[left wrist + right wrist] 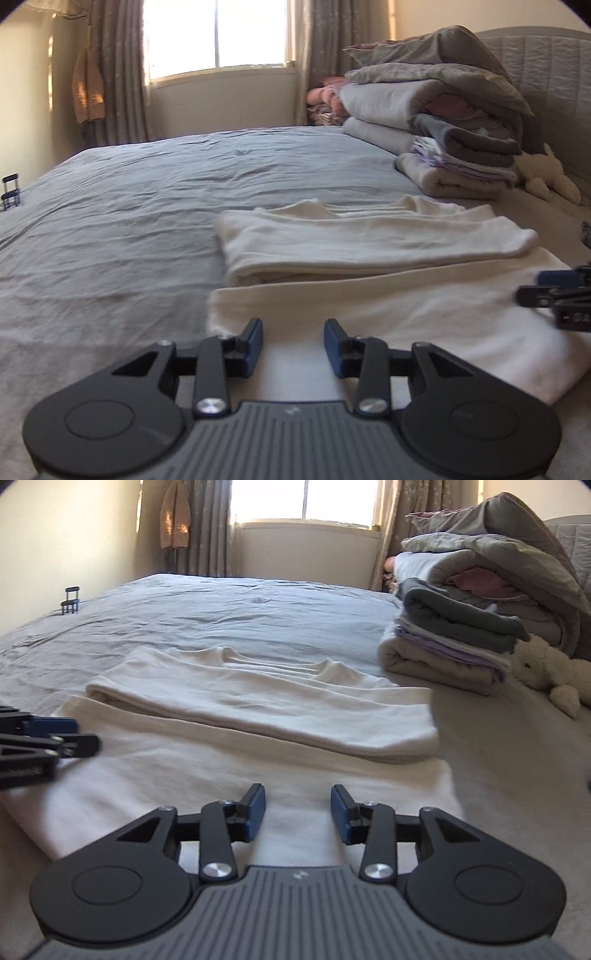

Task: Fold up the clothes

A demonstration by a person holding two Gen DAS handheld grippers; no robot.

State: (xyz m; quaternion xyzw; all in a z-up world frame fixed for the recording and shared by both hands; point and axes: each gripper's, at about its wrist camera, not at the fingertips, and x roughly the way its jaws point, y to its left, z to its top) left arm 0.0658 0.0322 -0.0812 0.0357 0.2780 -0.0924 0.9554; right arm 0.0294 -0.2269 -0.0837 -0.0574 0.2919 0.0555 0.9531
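White garment [258,716]: soft matt knit cloth, slightly fuzzy, ribbed at the neckline. Bed [129,192] sheet: grey-blue woven cloth, matt, creased. Left gripper [293,345]: matt black plastic arms, ribbed grey plastic body, shiny metal screw heads; fingers [255,343] faced with smooth blue pads, rubbery look. Right gripper [297,812]: same finish. Stack of folded bedding [443,122]: grey fleecy cloth, quilted fabric with a slight sheen on top. Plush toy [546,668]: white fluffy pile. Curtains [118,55]: matt patterned fabric. Headboard [546,70]: quilted padded cloth.

Grey-sheeted bed [129,206] bears cream garment [369,266], stacked bedding [443,147], plush toy [546,177]
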